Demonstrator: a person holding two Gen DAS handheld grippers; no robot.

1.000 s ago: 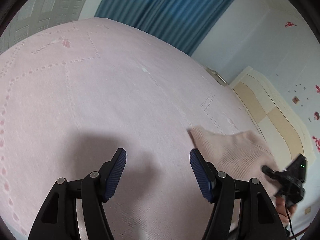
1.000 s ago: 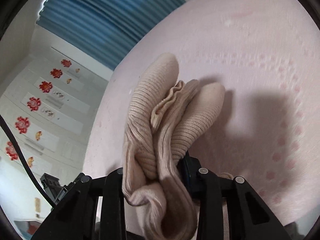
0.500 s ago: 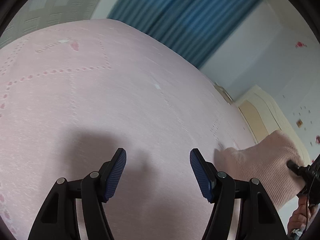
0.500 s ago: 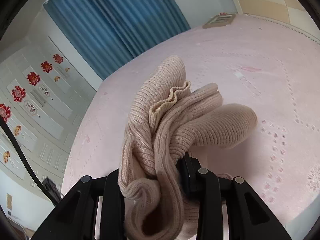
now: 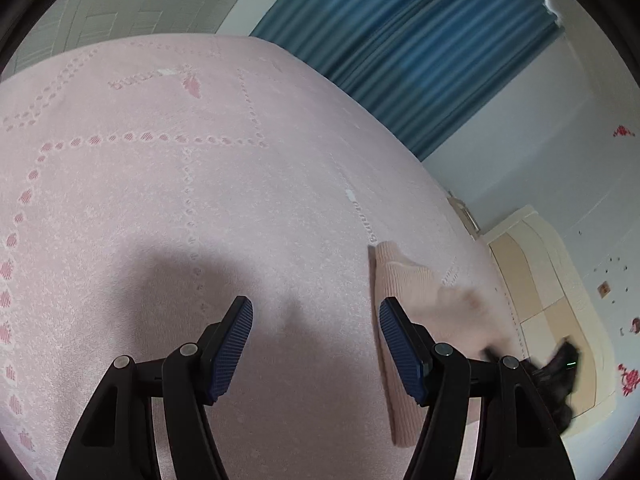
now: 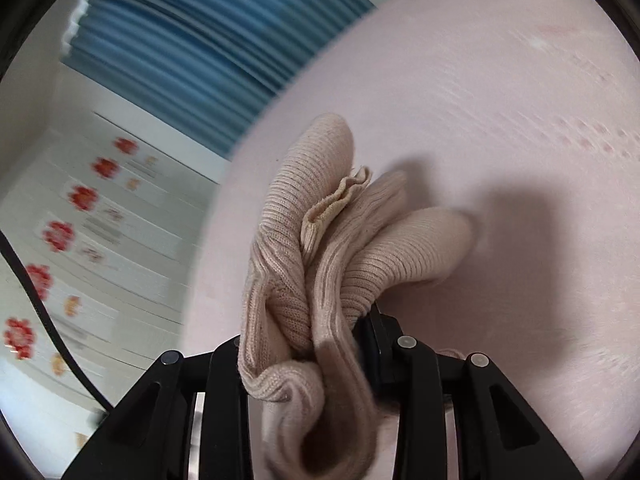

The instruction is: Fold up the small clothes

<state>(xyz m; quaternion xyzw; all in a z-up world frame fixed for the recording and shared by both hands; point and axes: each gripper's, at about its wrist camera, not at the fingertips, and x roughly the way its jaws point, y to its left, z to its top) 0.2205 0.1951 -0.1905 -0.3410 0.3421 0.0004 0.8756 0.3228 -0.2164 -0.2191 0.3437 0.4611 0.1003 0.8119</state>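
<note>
Your right gripper [image 6: 320, 344] pinches a bunched beige knit garment [image 6: 320, 248]; its folds stick out ahead of the jaws above the pink bedspread [image 6: 520, 120]. Your left gripper [image 5: 316, 336] is spread and empty, the garment [image 5: 400, 280] just right of it.

We see a pink bedspread [image 5: 168, 208] filling most of the left wrist view, patterned with dotted lines of small darker pink shapes and a line of stitched lettering near its far edge. Behind it hangs a blue pleated curtain [image 5: 420, 60], also visible in the right wrist view [image 6: 208, 52]. To the right of the bed stands a cream headboard [image 5: 548, 280] against a pale wall dotted with red flower stickers [image 5: 628, 378]. In the right wrist view we see white cupboard doors [image 6: 104, 248] with blurred red flower decorations, and a black cable [image 6: 44, 320] crossing them.
</note>
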